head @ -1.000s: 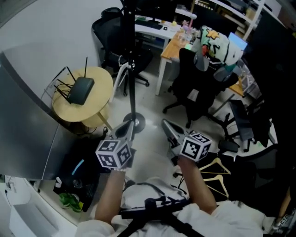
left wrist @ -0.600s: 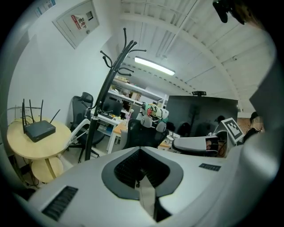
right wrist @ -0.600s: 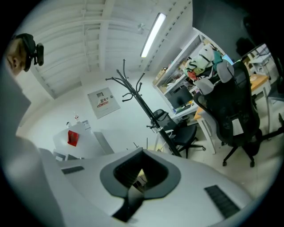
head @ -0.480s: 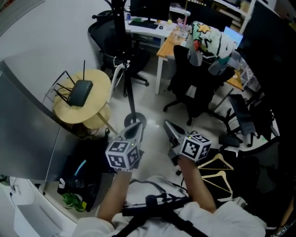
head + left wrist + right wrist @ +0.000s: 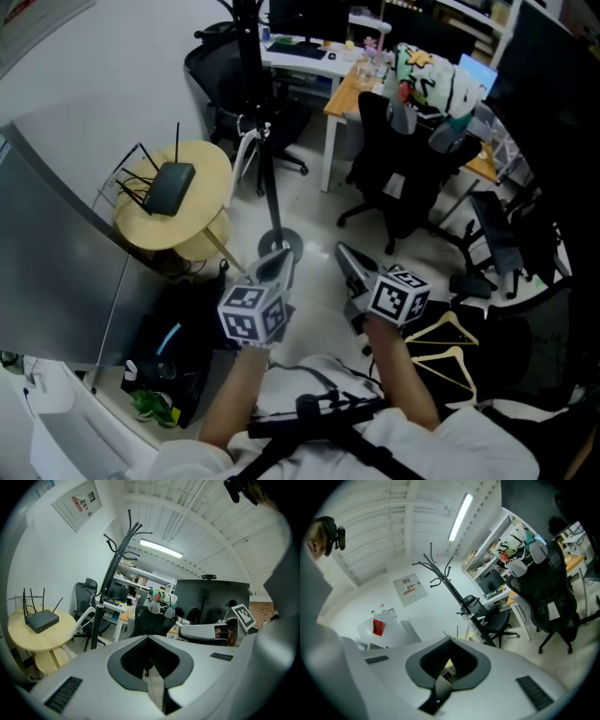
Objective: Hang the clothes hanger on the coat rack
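The clothes hangers [image 5: 442, 330] lie on the floor just beside the right gripper [image 5: 343, 255], untouched; the coat rack [image 5: 266, 159] stands beyond the left gripper [image 5: 276, 257]; both grippers' jaws are pressed together, empty.

No word or number can be read anywhere. In the left gripper view a white wall notice [image 5: 79, 503] hangs at about 11 o'clock, with a red mark on it (its print is too small to read). In the right gripper view a wall notice [image 5: 410, 588] at about 10 o'clock is unreadable too.
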